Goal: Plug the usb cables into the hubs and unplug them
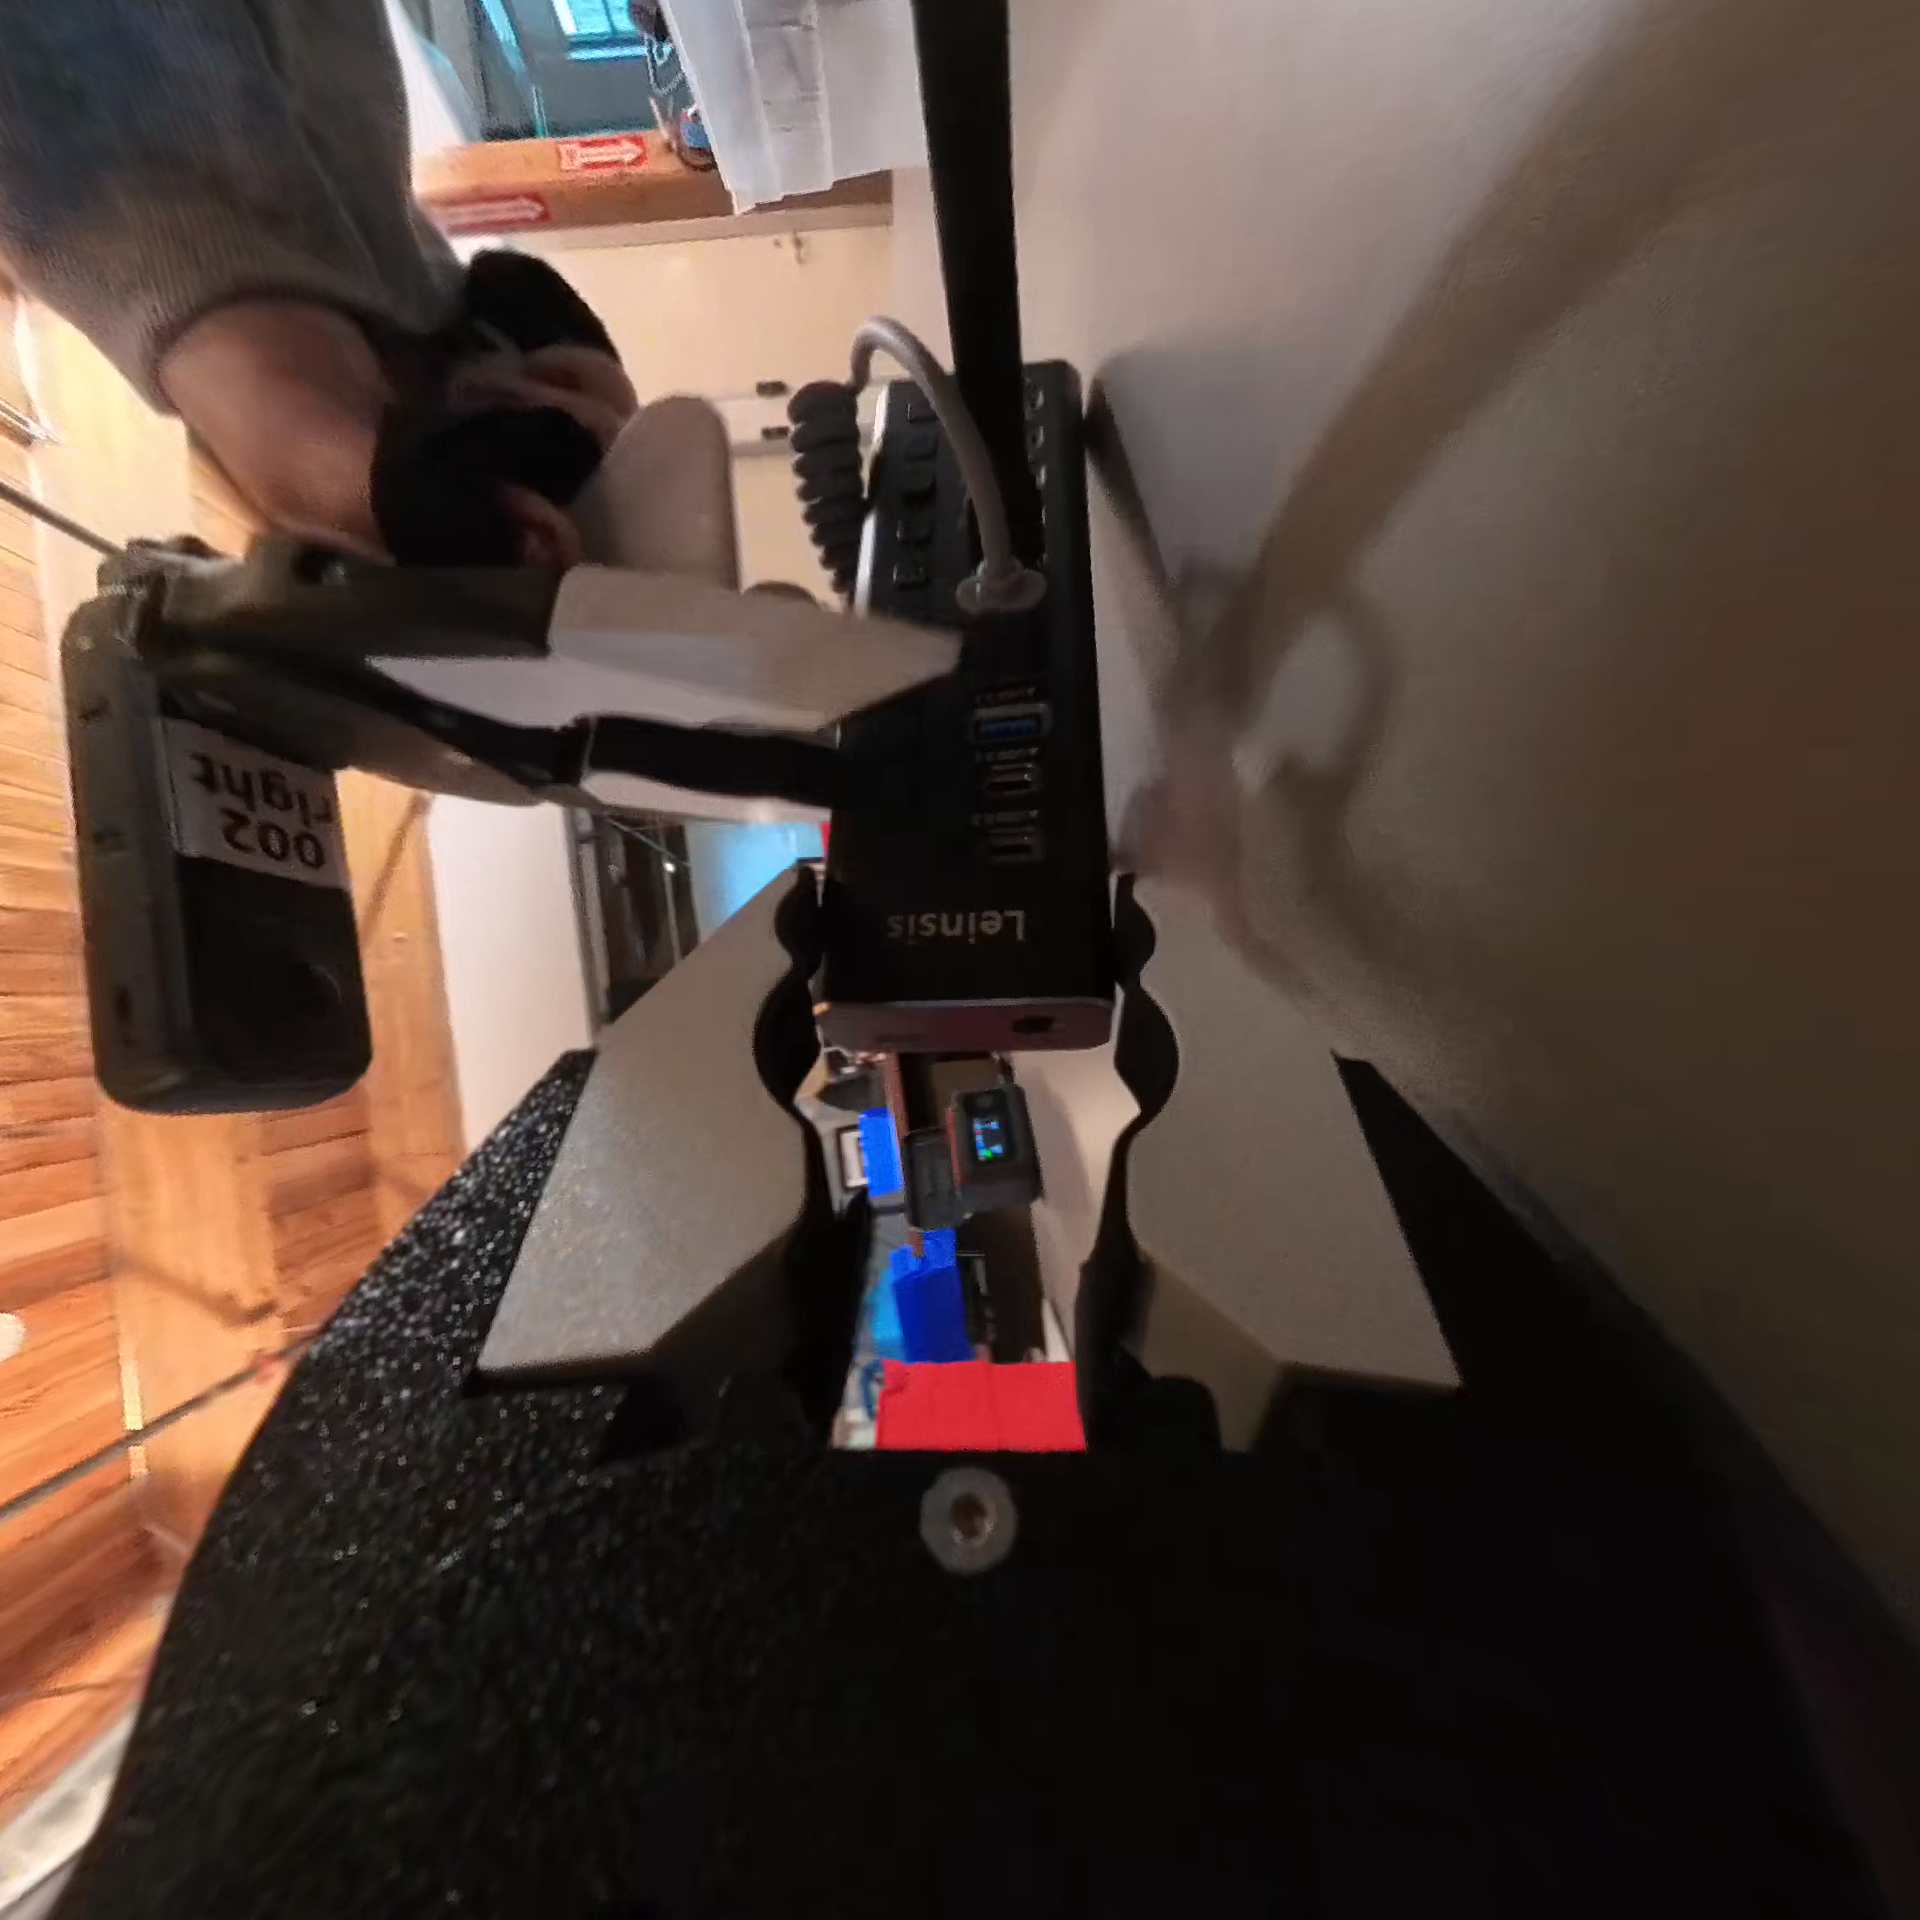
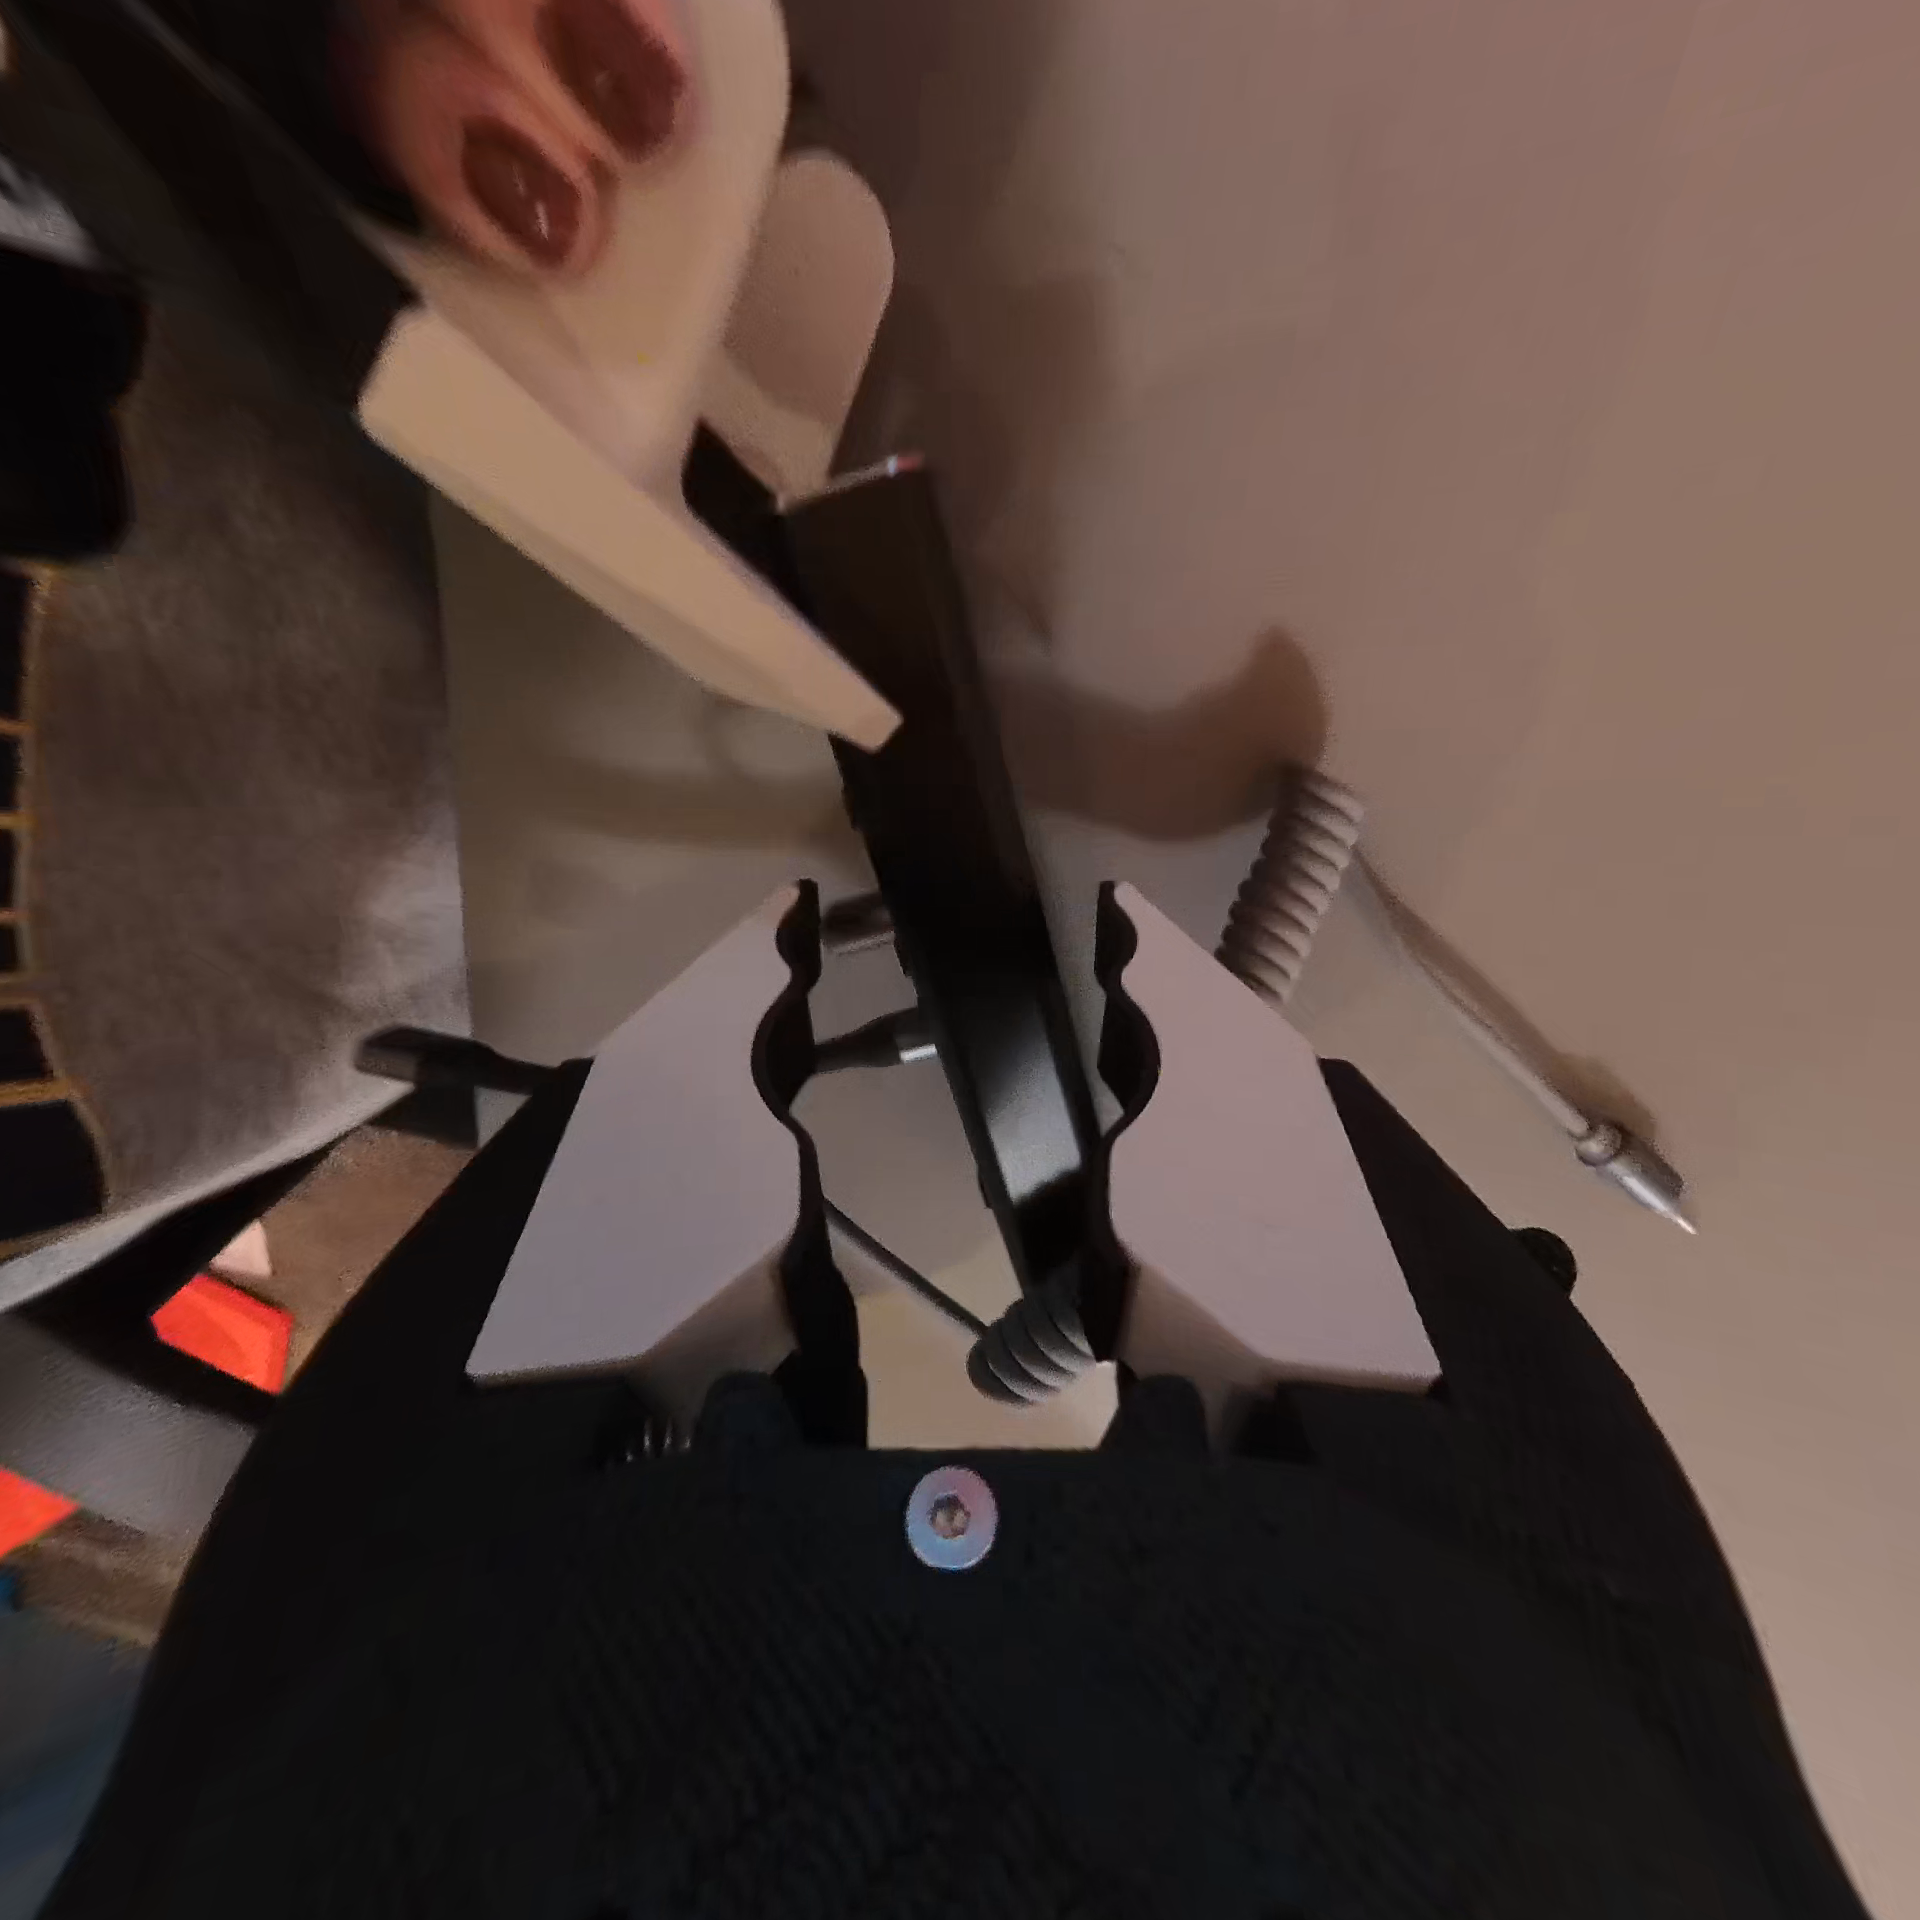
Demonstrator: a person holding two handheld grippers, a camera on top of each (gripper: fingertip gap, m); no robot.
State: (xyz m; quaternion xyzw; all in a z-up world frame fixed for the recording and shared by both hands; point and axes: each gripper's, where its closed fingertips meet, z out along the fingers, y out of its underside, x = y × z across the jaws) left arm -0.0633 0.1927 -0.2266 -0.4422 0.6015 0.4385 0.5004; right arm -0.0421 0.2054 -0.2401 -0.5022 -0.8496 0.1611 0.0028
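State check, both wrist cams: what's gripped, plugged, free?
left gripper: shut on the hub's near end.
hub: held off the table.
right gripper: jaws around the hub's other end; grip unclear.
grey cable: plugged into the hub.
blue port: empty.
two ports beside it: empty.
coiled grey cable: unplugged, lying on the table.

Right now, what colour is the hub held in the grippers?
Black hub, seen best in the left wrist view.
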